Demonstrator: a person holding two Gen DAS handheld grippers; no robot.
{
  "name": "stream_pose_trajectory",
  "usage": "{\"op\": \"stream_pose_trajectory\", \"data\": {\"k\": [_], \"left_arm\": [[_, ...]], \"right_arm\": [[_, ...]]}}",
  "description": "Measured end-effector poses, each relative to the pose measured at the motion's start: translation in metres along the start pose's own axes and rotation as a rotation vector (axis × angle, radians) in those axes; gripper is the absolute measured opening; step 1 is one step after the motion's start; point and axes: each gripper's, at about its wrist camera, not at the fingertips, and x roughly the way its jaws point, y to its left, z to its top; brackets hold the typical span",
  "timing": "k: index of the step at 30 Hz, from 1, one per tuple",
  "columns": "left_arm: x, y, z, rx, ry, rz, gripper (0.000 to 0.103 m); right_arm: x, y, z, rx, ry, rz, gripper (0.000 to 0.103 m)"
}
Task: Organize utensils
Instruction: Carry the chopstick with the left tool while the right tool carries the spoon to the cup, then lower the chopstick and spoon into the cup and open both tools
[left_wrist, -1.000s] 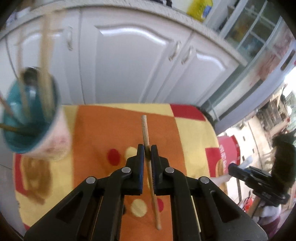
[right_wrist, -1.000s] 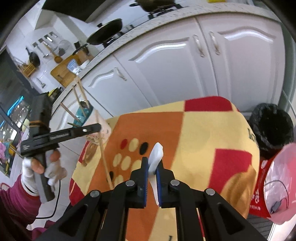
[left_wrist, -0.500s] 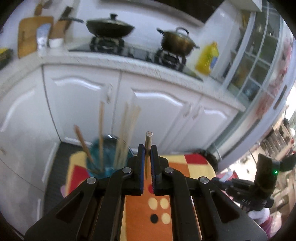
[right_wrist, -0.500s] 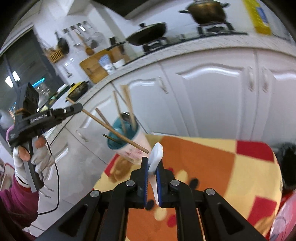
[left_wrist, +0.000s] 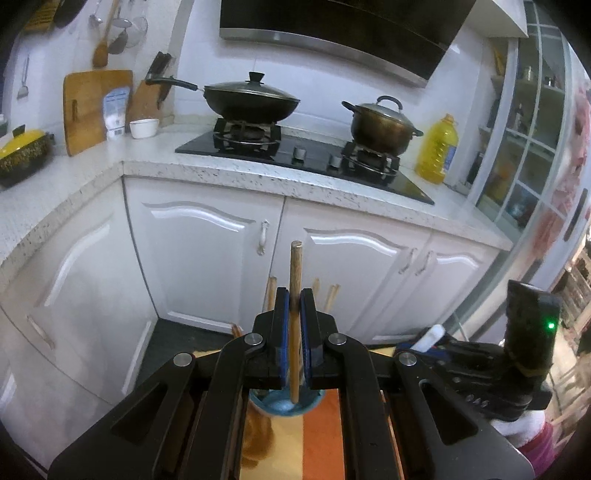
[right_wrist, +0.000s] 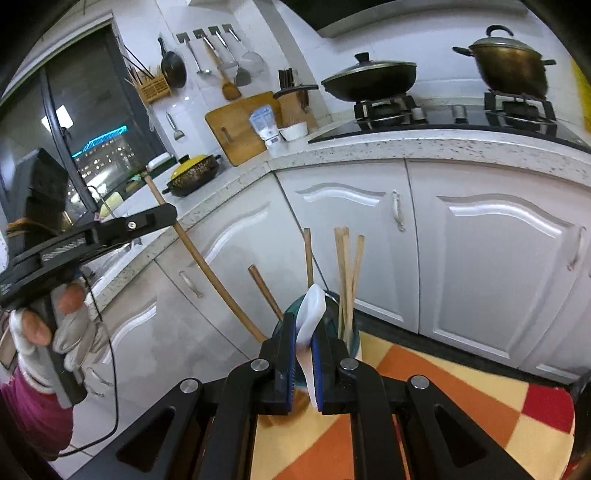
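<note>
Since the earlier frame, both tools have risen toward the teal cup (right_wrist: 351, 332). Left gripper (left_wrist: 294, 325) jaws clamp a stiff, light wooden chopstick (left_wrist: 294, 317) mid-shaft, tip inside the cup at lower centre. Right gripper (right_wrist: 303, 354) jaws pinch a smooth, likely slippery white spoon (right_wrist: 310, 317) by its handle.

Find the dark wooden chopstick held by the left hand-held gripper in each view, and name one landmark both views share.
Left wrist: the chopstick stands upright at centre, clamped in the left hand-held gripper, its lower end over the teal cup.
Right wrist: it slants across the left side, from the left hand-held gripper down toward the cup.
Shared landmark: the lidded black wok on the stove.
</note>
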Motion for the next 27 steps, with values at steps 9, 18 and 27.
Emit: {"op": "stream_pose_trajectory", "data": {"k": [9,18,27], "left_arm": [[0.039,0.007,-0.005,0.058,0.002,0.106,0.004],[0.078,0.02,-0.022,0.01,0.071,0.117,0.004],[0.08,0.027,-0.024,-0.019,0.084,0.117,0.004]], "right_arm": [[0.069,0.001,-0.004,-0.073,0.115,0.011,0.007],[0.079,0.001,-0.008,-0.137,0.173,0.104,0.008],[0.094,0.009,-0.015,-0.229,0.233,0.123,0.007]]}}
